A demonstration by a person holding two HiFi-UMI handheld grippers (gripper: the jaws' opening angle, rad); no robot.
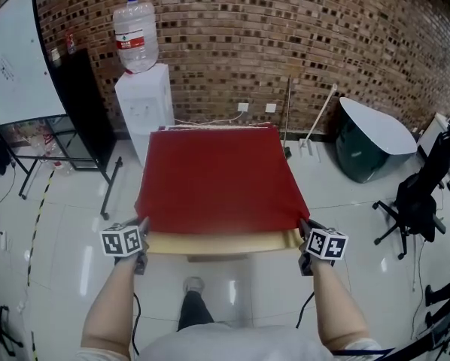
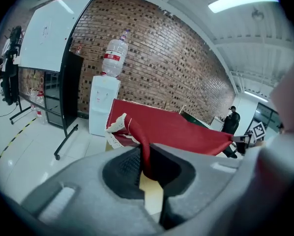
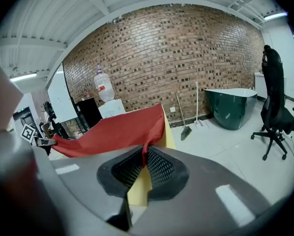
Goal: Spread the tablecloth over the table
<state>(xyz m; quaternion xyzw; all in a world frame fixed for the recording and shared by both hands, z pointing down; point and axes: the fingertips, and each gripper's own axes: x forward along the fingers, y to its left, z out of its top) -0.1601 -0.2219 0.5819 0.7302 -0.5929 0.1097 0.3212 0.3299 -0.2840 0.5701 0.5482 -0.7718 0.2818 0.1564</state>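
Observation:
A red tablecloth (image 1: 217, 173) is stretched over most of a pale yellow table (image 1: 225, 241), whose near strip shows bare. My left gripper (image 1: 141, 233) is shut on the cloth's near left corner. My right gripper (image 1: 305, 235) is shut on the near right corner. In the left gripper view the red cloth (image 2: 174, 127) runs into the closed jaws, and its white lace trim (image 2: 116, 127) shows at the far edge. Seen from the right gripper, the tablecloth (image 3: 117, 129) likewise rises from between the jaws, above the yellow table (image 3: 169, 134).
A white water dispenser (image 1: 144, 105) with a bottle stands behind the table by the brick wall. A whiteboard (image 1: 14, 55) on a black stand is at the left. A dark green tub (image 1: 368, 141) and a black office chair (image 1: 421, 194) are on the right. A person (image 2: 230, 122) stands far off.

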